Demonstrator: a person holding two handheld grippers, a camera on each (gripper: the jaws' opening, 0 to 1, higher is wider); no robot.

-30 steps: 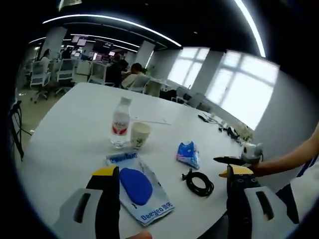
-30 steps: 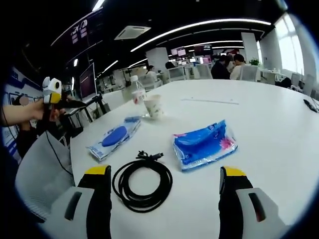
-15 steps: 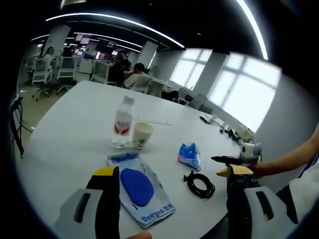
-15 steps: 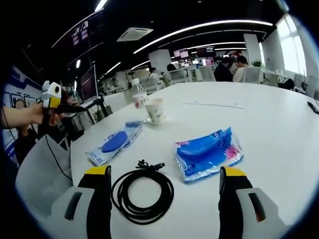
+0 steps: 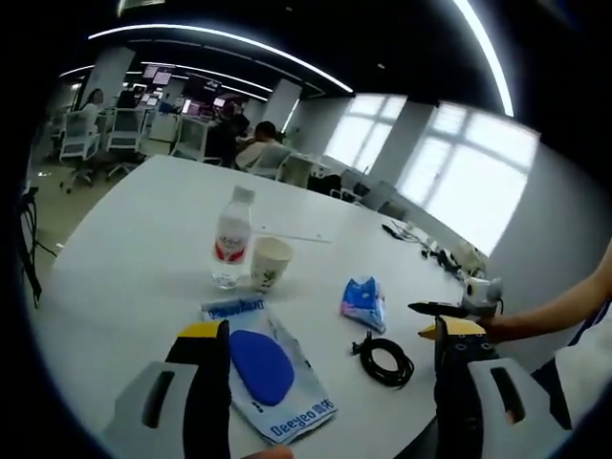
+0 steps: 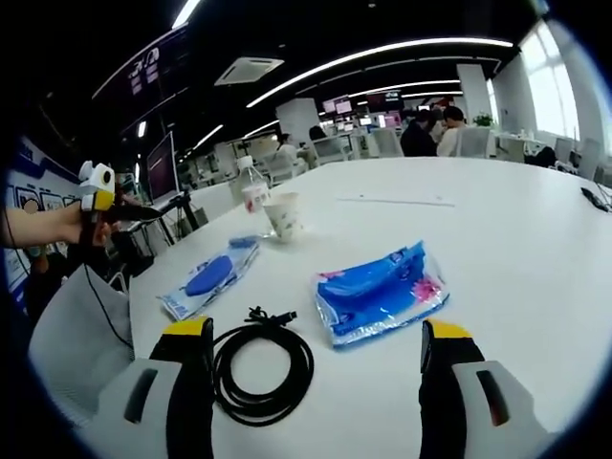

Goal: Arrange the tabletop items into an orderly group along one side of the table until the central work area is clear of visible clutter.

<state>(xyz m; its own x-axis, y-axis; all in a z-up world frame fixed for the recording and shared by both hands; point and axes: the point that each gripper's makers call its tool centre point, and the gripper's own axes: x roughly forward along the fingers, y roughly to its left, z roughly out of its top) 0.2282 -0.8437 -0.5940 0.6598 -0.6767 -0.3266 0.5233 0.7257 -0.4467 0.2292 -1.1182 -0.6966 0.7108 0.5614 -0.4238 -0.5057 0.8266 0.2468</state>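
Your white desk (image 6: 516, 220) carries everything loose near one corner, so grouping should be short work. Largest is the flat packet with the blue pad (image 5: 273, 368), lying just ahead of your left gripper (image 5: 330, 382), whose fingers are spread and hold nothing. Next, the blue tissue pack (image 6: 378, 292) sits between the spread, empty fingers of your right gripper (image 6: 316, 382), likely your first pick. The water bottle (image 5: 229, 239) stands upright, touching or just beside the paper cup (image 5: 270, 263), already a tidy pair. The coiled black cable (image 6: 253, 368) lies beside the tissue pack.
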